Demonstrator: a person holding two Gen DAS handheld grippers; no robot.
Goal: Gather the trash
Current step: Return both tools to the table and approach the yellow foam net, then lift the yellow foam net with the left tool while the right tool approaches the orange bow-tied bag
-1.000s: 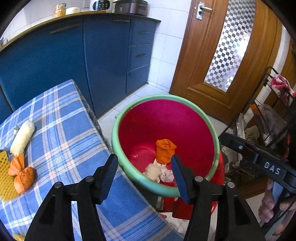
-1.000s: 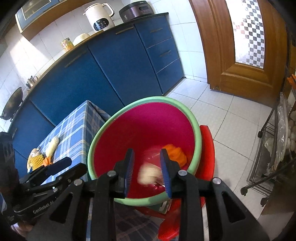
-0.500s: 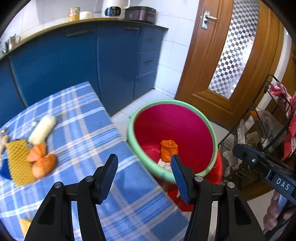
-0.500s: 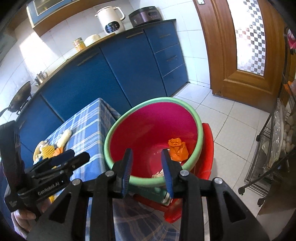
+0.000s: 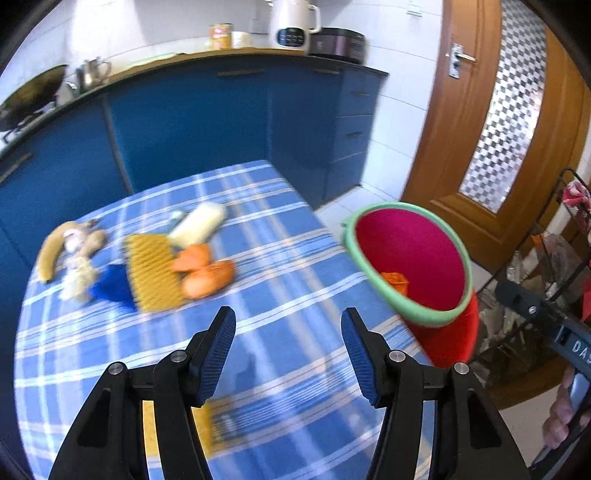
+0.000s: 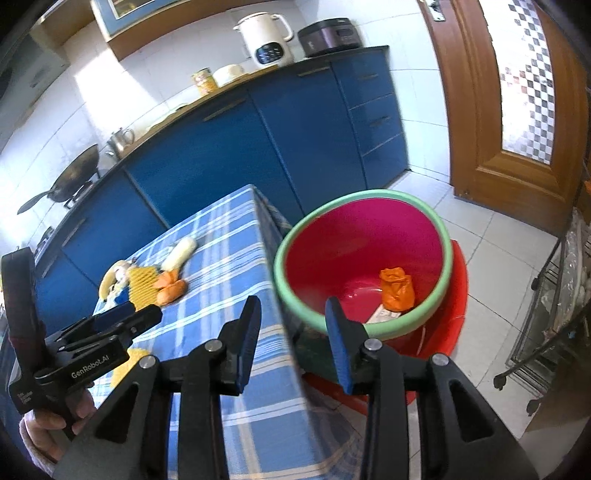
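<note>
room: kitchen with blue cabinets point(image 6: 280, 147) along the back, white tiled wall and floor, wooden door point(image 5: 491, 122) with a checkered glass panel on the right

worktop: kettle point(image 6: 264, 38), rice cooker point(image 6: 328, 35), a can point(image 6: 203, 82) and a wok point(image 6: 70, 177) sit up on it

bench: covered with a blue plaid cloth point(image 5: 280, 295), pretty blurry in the left wrist view

trash on the bench: all in one loose pile toward the far left side, well away from both tools. There's a banana peel point(image 5: 51, 251), a yellow foam net point(image 5: 151, 273), an orange wrapper point(image 5: 203, 273), a whitish tube-shaped thing point(image 5: 197, 225) and something dark blue point(image 5: 112, 288) tucked under the net

bin: red tub with a green rim point(image 6: 365, 258), sitting on the floor right off the bench's right edge

already in the bin: an orange crumpled bag point(image 6: 397, 288) and a bit of paper point(image 6: 384, 315) at the bottom

left tool point(image 5: 288, 350): hanging over the near part of the bench, fingers spread about halfway, nothing between them, just bare cloth

right tool point(image 6: 291, 332): over the bench corner next to the bin, jaws opening right now, gap is narrower than the left one's and it's got nothing in it

hands: you can see a hand point(image 6: 44, 421) gripping the left tool's handle in the right wrist view, and fingers point(image 5: 559, 417) on the right tool's handle at the edge of the left wrist view
</note>
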